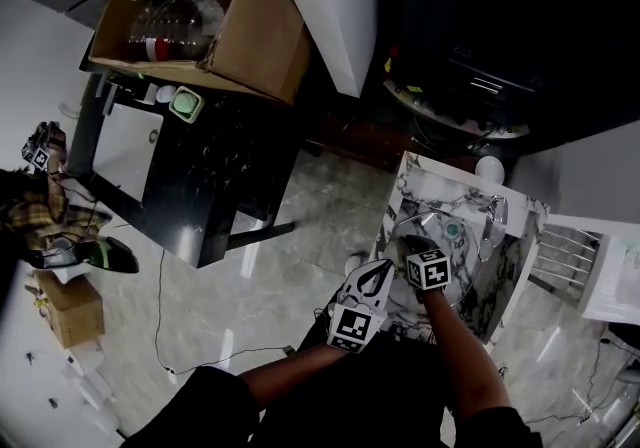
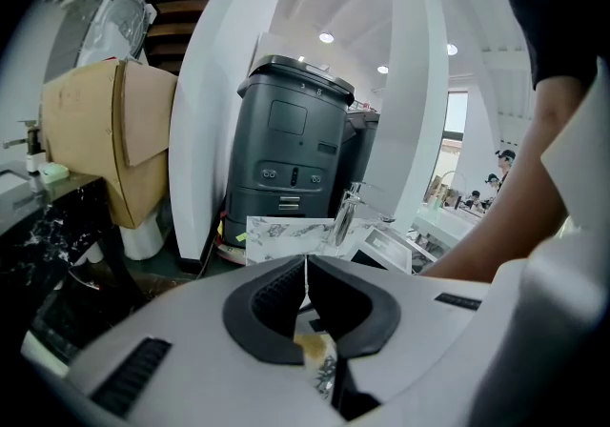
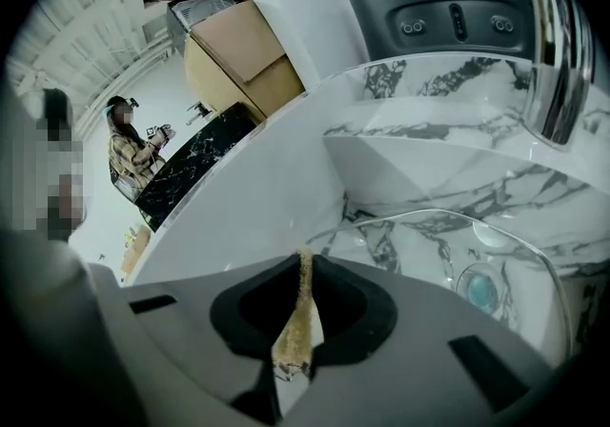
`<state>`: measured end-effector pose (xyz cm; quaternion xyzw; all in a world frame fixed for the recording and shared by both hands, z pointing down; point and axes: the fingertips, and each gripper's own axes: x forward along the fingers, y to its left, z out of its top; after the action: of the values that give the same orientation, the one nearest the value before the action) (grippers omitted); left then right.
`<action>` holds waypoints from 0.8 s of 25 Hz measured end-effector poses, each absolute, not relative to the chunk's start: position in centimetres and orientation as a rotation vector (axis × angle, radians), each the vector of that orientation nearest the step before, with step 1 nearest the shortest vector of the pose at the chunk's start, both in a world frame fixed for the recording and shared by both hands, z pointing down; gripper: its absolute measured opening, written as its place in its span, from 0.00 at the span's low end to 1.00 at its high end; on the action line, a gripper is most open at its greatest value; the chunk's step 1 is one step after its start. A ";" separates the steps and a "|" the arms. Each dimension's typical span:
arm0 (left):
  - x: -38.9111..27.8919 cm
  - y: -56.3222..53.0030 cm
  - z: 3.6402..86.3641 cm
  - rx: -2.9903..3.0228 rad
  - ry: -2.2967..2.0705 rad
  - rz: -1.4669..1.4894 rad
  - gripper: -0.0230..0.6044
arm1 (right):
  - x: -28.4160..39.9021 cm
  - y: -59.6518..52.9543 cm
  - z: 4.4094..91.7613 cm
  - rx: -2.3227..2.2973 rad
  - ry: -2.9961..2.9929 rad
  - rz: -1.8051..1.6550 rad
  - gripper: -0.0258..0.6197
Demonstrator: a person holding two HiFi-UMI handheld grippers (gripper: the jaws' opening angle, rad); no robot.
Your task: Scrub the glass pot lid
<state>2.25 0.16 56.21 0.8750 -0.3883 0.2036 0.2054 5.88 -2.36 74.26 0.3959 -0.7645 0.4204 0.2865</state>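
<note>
The glass lid [image 3: 457, 254] is clear and lies in the marble sink [image 3: 429, 149]. Your right tongs [image 3: 303, 258] pinch a tan scrub pad [image 3: 295, 330]; your left tongs [image 2: 306, 265] are closed.

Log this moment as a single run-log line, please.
right gripper: jaws shut on yellow pad | left gripper: jaws shut | glass lid: in marble sink

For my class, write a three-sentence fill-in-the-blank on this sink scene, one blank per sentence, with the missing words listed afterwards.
1. The yellow-brown pad is clamped in the ____ tongs.
2. The glass lid rests inside the sink, whose walls are white ____ with grey veins.
3. On the black table stands a brown ____ box.

Missing words: right; marble; cardboard
</note>
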 end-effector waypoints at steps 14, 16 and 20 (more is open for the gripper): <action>4.3 -0.5 56.0 2.454 -1.034 0.553 0.07 | 9.1 -4.3 74.4 1.236 -1.996 1.006 0.13; 4.4 -0.5 56.2 2.458 -1.029 0.558 0.07 | 10.0 -4.5 74.5 1.279 -1.973 0.999 0.13; 4.7 -0.6 56.4 2.458 -1.025 0.576 0.07 | 11.3 -4.6 75.2 1.321 -1.935 1.009 0.13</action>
<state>4.69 -0.65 56.37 0.8825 -0.3680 0.2070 0.2070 11.33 -4.62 75.24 0.4954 -0.7257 0.3785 0.2910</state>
